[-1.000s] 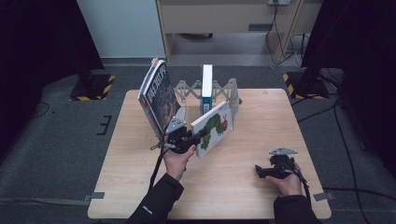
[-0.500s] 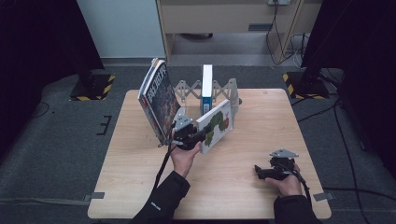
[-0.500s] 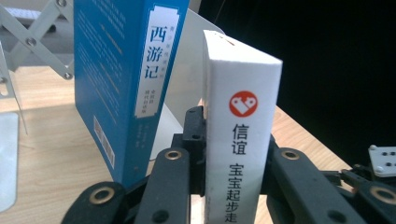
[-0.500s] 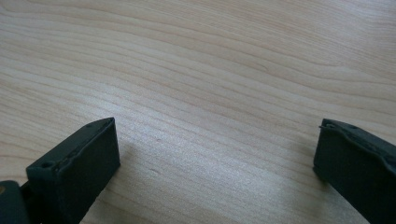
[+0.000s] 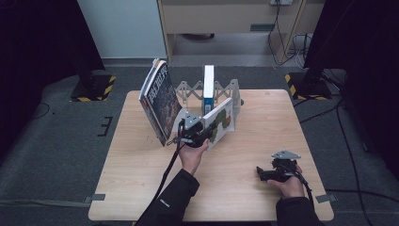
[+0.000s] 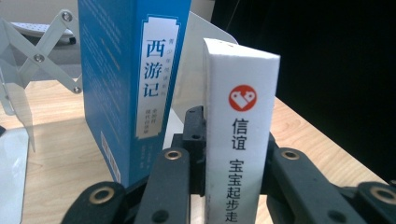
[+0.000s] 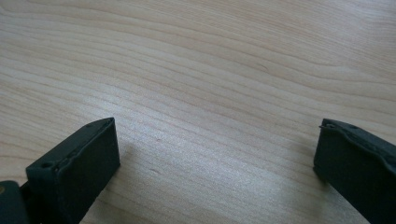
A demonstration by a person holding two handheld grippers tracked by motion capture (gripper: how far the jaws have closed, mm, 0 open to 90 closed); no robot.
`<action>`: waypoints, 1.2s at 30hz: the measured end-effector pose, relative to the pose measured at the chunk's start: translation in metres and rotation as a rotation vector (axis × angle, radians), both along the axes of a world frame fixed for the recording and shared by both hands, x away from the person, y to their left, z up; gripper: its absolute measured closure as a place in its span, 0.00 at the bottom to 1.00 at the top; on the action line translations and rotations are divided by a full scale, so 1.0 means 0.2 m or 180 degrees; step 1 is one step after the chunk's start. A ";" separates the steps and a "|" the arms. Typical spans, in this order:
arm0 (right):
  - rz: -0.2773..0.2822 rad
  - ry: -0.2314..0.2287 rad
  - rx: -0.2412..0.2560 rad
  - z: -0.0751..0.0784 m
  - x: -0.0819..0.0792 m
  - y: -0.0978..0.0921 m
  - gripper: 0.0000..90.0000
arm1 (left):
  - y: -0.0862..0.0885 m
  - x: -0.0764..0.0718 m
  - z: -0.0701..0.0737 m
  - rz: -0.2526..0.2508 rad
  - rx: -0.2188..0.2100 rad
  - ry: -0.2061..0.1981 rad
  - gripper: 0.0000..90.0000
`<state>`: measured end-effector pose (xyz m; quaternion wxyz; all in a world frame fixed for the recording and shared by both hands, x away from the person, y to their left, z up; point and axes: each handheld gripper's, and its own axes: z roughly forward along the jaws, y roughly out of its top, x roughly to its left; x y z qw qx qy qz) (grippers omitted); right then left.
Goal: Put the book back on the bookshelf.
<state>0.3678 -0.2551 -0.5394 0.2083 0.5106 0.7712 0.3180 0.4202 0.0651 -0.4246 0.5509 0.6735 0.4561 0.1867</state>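
Observation:
My left gripper (image 5: 196, 134) is shut on a thin white-spined picture book (image 5: 220, 121) with a green cover and holds it tilted, just in front of the metal accordion book rack (image 5: 187, 92). In the left gripper view the white spine (image 6: 240, 116) stands between my jaws at the left gripper (image 6: 232, 155), close beside the upright blue book (image 6: 133, 74). That blue book (image 5: 208, 87) stands in the rack. A large dark-covered book (image 5: 159, 102) leans at the rack's left end. My right gripper (image 5: 264, 173) rests open on the table near the front right; the right gripper (image 7: 215, 156) has bare wood between its jaws.
The wooden table (image 5: 141, 188) has free room at the front left and along the right side. A rack arm (image 6: 39, 58) and a white plate show left of the blue book. Dark floor, cables and stands surround the table.
My left gripper has carried the white-spined book away from the person and a little right, closer to the rack and the blue book. The right gripper has stayed put.

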 end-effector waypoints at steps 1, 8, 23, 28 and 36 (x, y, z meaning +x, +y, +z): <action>-0.0001 0.0000 0.0000 0.00 0.00 0.00 0.01 | -0.01 0.01 -0.01 0.0000 -0.0033 0.0019 0.83; 0.0000 -0.0001 0.0000 0.00 0.00 0.00 0.01 | -0.03 0.06 -0.04 0.0070 -0.0034 0.0071 0.83; -0.0002 0.0000 0.0002 0.00 0.00 0.00 0.01 | -0.08 0.12 -0.10 0.0176 0.0087 0.0042 0.83; -0.0001 0.0000 0.0001 0.00 0.00 0.00 0.01 | -0.10 0.12 -0.12 0.0198 0.0080 -0.0007 0.83; -0.0002 0.0000 0.0001 0.00 0.00 0.00 0.00 | -0.13 0.14 -0.15 0.0206 0.0147 -0.0006 0.83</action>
